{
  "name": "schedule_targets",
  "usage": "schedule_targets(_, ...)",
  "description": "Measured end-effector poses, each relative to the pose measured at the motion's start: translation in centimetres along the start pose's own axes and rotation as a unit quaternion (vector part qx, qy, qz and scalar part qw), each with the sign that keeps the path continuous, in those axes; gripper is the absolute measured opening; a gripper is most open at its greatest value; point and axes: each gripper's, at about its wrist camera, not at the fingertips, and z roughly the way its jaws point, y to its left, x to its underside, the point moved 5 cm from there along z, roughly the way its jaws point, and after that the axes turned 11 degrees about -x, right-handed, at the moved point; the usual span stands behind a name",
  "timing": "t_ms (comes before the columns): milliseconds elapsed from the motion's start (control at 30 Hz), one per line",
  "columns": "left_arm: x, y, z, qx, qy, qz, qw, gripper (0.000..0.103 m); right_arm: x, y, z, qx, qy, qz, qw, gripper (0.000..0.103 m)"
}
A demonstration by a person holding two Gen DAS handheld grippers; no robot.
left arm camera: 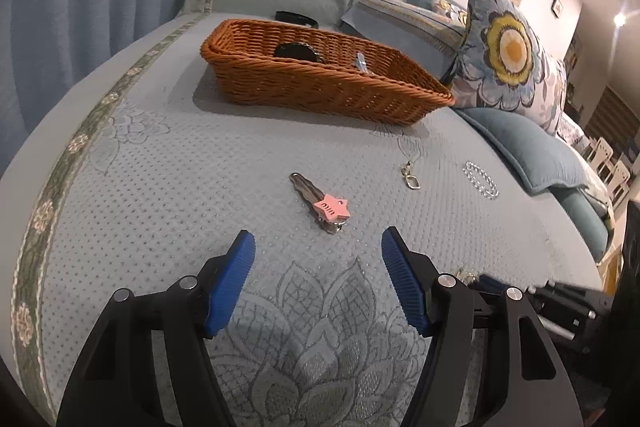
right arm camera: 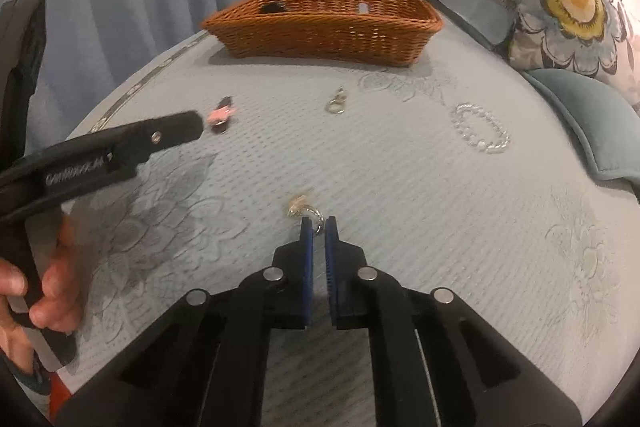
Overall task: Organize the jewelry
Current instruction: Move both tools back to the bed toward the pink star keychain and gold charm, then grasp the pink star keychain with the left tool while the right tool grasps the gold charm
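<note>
Blue-padded right gripper (right arm camera: 319, 225) pinched on small ring (right arm camera: 318, 219), ready for basket (right arm camera: 328, 27); left gripper (left arm camera: 318, 247) spread wide, lined up behind hair clip (left arm camera: 322, 205).

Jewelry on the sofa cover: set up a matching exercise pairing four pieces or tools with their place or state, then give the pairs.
1. star hair clip
2. bead bracelet
3. small ring
4. wicker basket

A. pinched between the right gripper's jaws
B. lying just ahead of the open left gripper
C. at the far end, near the backrest
D. lying loose near the blue cushion

Pairs: 1-B, 2-D, 3-A, 4-C
</note>
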Motion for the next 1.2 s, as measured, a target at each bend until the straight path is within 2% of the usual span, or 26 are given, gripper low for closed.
schedule_targets(167,-1.4,-0.8,1.9,-0.007,0.014,0.012,0.9998,0.063,-0.8,-1.1,0.5,-0.019,0.001,0.012,1.0,0.005)
schedule_targets(233,-1.7,-1.0,3.4,-0.02,0.036,0.016,0.999,0.058,-0.8,-1.3,0.2,-0.043,-0.002,0.016,0.999,0.005)
schedule_targets(300,-2.0,-1.4,3.7,-0.03,0.034,0.026,0.9986,0.058,-0.6,-1.4,-0.1,-0.065,-0.001,0.021,0.998,0.006)
schedule_targets(400,-2.1,-1.7,4.3,-0.058,0.036,0.041,0.9968,0.039,-0.4,-1.6,-0.3,-0.081,0.001,0.031,0.996,0.006)
schedule_targets(433,-2.0,-1.7,4.2,-0.061,0.034,0.042,0.9967,0.029,-0.4,-1.6,-0.3,-0.084,0.003,0.031,0.996,0.009)
schedule_targets(467,-2.0,-1.6,4.2,-0.057,0.034,0.041,0.9969,0.027,-0.4,-1.4,-0.2,-0.084,0.004,0.029,0.996,0.013)
schedule_targets(667,-1.9,-0.9,3.5,-0.037,0.031,0.024,0.9986,0.026,-0.4,-0.2,-0.1,-0.079,0.01,0.012,0.997,0.032)
schedule_targets(700,-1.8,-0.8,3.5,-0.034,0.03,0.022,0.9987,0.026,-0.5,0.0,0.0,-0.077,0.011,0.01,0.997,0.032)
schedule_targets(833,-1.7,-0.8,3.4,-0.028,0.03,0.017,0.999,0.026,-1.3,0.2,1.1,-0.057,0.015,0.004,0.998,0.032)
schedule_targets(933,-1.7,-0.8,3.4,-0.024,0.029,0.016,0.9992,0.026,-1.7,0.6,1.6,-0.027,0.016,-0.013,0.999,0.019)
schedule_targets(1000,-1.7,-0.7,3.4,-0.02,0.028,0.013,0.9993,0.024,-1.6,0.5,1.6,-0.024,0.011,-0.015,1.0,0.009)
schedule_targets(1033,-1.7,-0.7,3.3,-0.017,0.027,0.012,0.9994,0.022,-1.4,0.5,1.4,-0.026,0.01,-0.016,0.999,0.007)
schedule_targets(1200,-1.8,-1.0,2.7,-0.009,0.012,0.017,0.9997,0.021,-1.2,0.1,0.7,-0.032,-0.004,-0.008,0.999,0.007)
